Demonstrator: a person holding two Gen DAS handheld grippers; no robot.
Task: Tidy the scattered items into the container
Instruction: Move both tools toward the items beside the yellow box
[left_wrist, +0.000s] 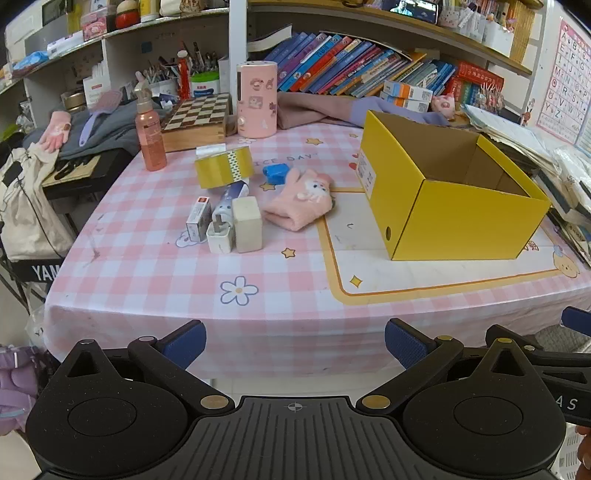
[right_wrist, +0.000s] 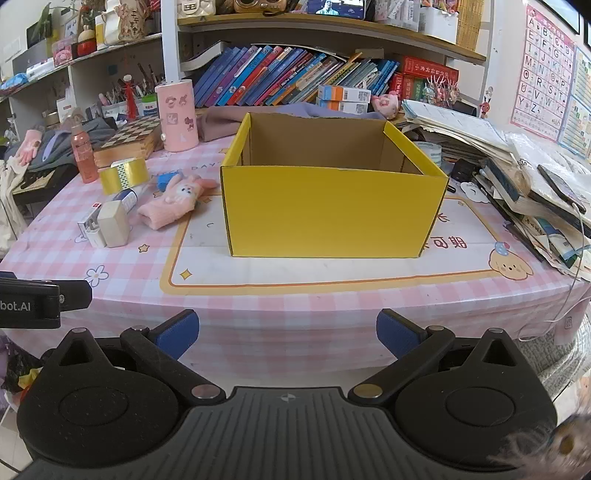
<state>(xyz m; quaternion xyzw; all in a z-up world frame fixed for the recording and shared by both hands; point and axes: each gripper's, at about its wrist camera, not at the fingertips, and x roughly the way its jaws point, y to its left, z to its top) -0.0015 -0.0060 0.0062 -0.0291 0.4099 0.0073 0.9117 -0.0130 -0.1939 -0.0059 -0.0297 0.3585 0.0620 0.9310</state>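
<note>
Grippers gape wide; yellow box seemingly empty.

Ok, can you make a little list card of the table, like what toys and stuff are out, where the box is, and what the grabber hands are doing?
container: yellow box, open top, nothing seen inside
loose items: pink glove, yellow tape roll, blue sharpener, white charger, cream block, small carton, white tube
where: together on the tablecloth, beside the box
left gripper: open, empty
right gripper: open, empty
</note>
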